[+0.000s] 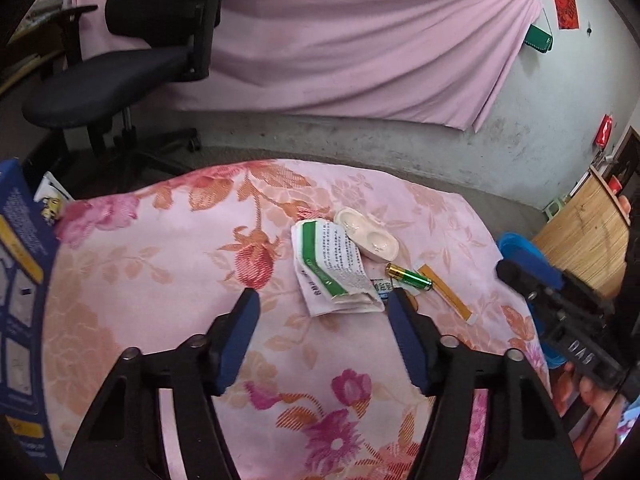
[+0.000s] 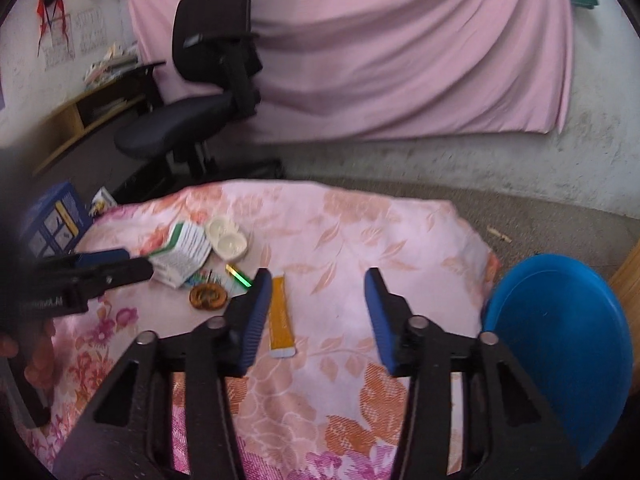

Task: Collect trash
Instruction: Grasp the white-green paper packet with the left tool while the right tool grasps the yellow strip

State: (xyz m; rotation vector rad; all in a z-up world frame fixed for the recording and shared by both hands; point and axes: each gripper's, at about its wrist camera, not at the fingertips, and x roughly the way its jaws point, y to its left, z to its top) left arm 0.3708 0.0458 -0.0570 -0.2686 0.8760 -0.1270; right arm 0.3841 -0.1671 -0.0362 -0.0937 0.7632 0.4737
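On the floral cloth [image 1: 160, 264], the green battery [image 1: 409, 277] lies flat — long axis slanting, gold end toward the white tray [image 1: 370, 240]. Left gripper [image 1: 322, 300] and right gripper [image 2: 318, 280] both spread, holding nothing — orange sachet [image 2: 280, 316] lies lengthwise beside the right gripper's left finger.

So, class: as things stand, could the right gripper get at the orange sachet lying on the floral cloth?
Probably yes. The right gripper has its jaws open, and the orange sachet lies flat just ahead, by the left jaw. Nothing covers it; the battery lies close by.

Pink floral tablecloth [image 1: 168, 264], green battery [image 1: 409, 277]
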